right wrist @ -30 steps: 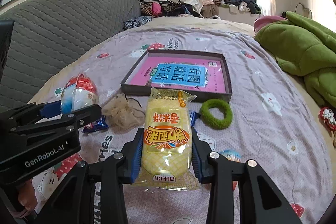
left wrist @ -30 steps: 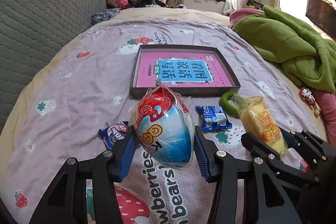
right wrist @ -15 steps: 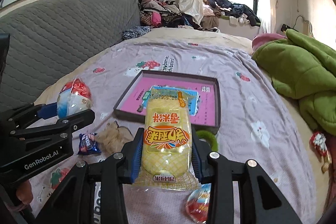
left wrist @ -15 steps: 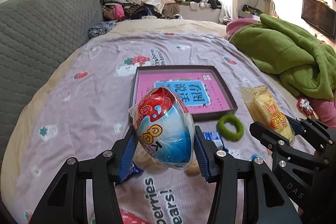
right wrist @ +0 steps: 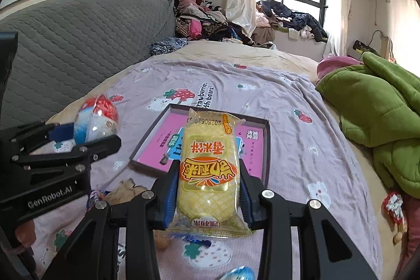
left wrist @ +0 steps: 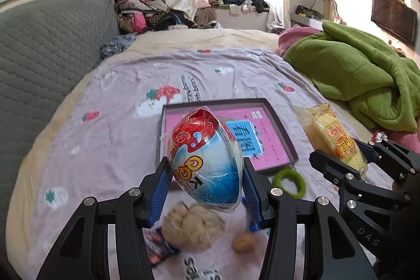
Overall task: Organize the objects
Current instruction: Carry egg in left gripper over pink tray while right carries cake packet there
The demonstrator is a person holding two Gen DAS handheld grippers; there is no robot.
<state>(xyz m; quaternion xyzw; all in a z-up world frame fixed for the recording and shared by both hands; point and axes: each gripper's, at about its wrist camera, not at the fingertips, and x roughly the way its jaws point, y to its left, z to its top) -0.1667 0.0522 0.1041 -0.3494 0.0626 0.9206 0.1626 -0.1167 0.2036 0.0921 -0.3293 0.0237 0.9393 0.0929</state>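
Observation:
My left gripper (left wrist: 206, 171) is shut on an egg-shaped snack (left wrist: 204, 148) in a red, white and blue wrapper, held above the bedspread. My right gripper (right wrist: 208, 175) is shut on a yellow rice-cracker packet (right wrist: 208, 162), also off the bed. A shallow dark tray (left wrist: 282, 133) with a pink and blue book inside lies just beyond both grippers, and its near rim (right wrist: 147, 142) shows in the right wrist view. In the left wrist view the right gripper (left wrist: 363, 162) and its packet (left wrist: 333, 138) appear at the right. The left gripper's egg (right wrist: 95, 120) shows at the left of the right wrist view.
On the lilac bedspread below lie a green hair tie (left wrist: 288, 181), a beige fluffy bundle (left wrist: 194, 225), a small brown ball (left wrist: 242, 242) and a blue wrapper (left wrist: 157, 248). A green blanket (right wrist: 380, 109) fills the right. The grey quilted headboard (left wrist: 47, 49) stands left. A red trinket (right wrist: 392, 204) lies right.
Both grippers have risen and moved forward toward the tray with their snacks still held. The small items on the bed have slid lower and nearer in both views.

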